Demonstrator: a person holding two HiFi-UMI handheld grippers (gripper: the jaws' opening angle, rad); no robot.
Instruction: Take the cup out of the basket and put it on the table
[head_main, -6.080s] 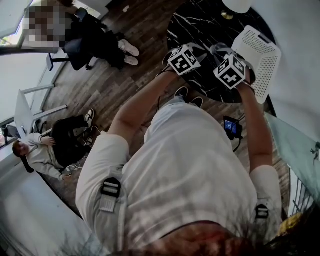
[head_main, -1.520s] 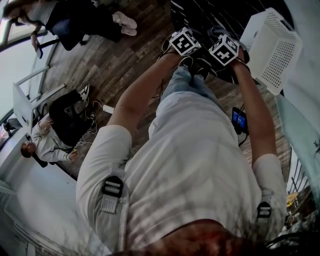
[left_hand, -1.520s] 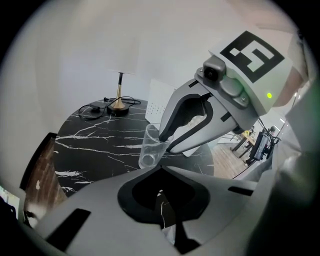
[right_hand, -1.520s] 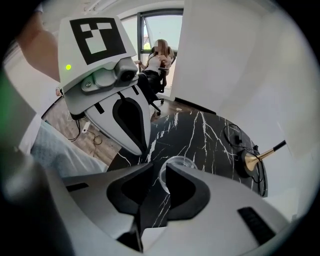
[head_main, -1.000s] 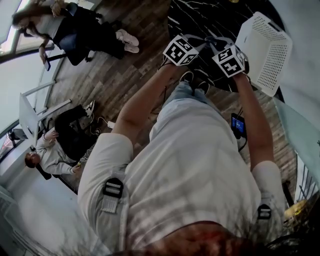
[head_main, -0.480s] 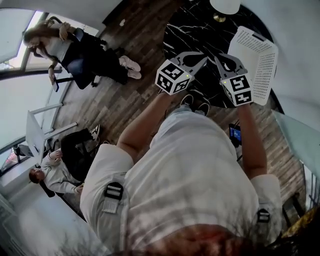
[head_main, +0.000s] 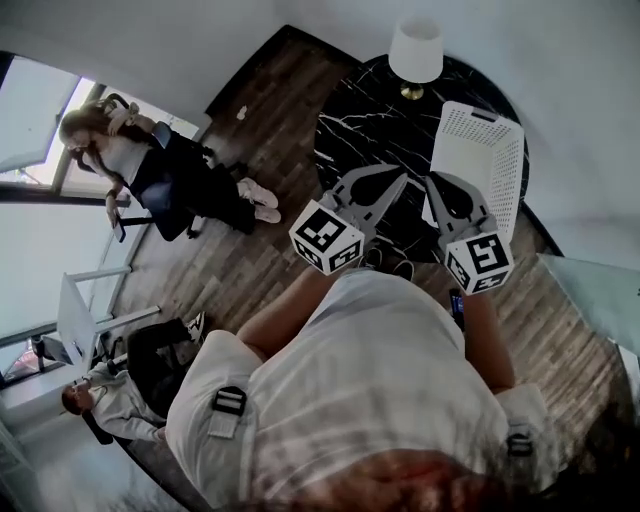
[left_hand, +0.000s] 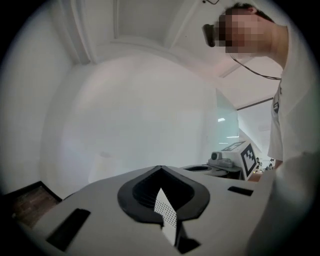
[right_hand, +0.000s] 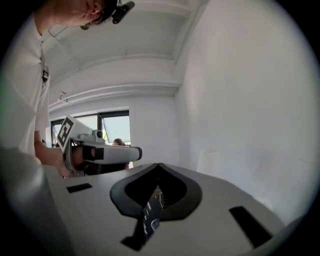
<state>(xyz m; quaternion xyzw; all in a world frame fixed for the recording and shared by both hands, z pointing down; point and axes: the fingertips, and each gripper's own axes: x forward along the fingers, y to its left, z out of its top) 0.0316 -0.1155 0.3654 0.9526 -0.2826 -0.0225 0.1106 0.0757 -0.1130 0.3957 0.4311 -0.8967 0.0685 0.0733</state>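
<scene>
As both grippers have lifted off the tabletop toward the head camera over the last second, neither is working the basket now. Left gripper (head_main: 403, 180) and right gripper (head_main: 431, 181): jaws together, nothing between them, aimed at bare wall. Below them, the white basket (head_main: 495, 170) sits on the black marble table (head_main: 350, 140), near a lamp (head_main: 415, 50). Cup isn't visible in the basket or on the table, so progress can't be called.

Wood floor (head_main: 268, 100); white wall (head_main: 150, 30); bright window (head_main: 35, 110).
</scene>
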